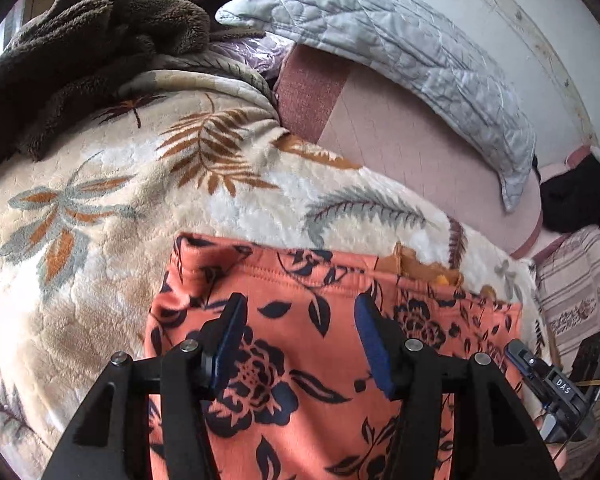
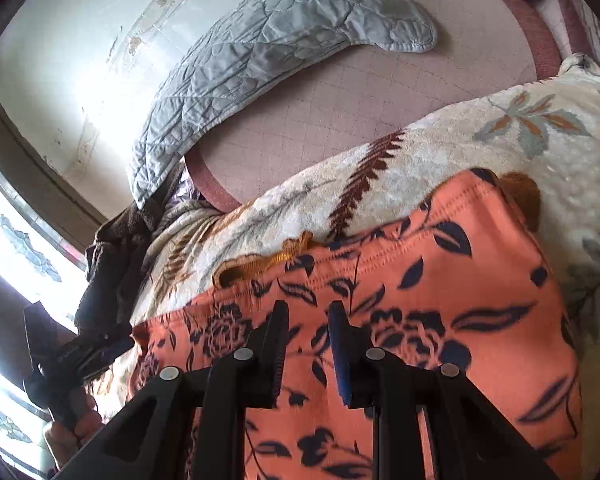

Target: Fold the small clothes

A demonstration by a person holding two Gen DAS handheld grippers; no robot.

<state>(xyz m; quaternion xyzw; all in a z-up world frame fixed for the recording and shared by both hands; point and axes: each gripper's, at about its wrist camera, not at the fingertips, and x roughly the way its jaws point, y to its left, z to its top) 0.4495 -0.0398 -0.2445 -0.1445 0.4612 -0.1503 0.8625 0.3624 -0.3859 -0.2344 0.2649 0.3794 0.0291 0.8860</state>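
The leaf-print blanket (image 1: 100, 208) serves as our folding surface; on it the orange floral garment (image 1: 300, 320) lies spread flat. Above it we hold the left gripper (image 1: 300, 336) half-wide and the right gripper (image 2: 308, 340) narrow, both empty, ready to pinch its hem.

The left gripper (image 1: 300, 312) hangs with jaws apart and empty above an orange flowered garment (image 1: 300, 360) spread on a cream leaf-print blanket (image 1: 120, 200), with a grey quilted pillow (image 1: 400, 60) behind.
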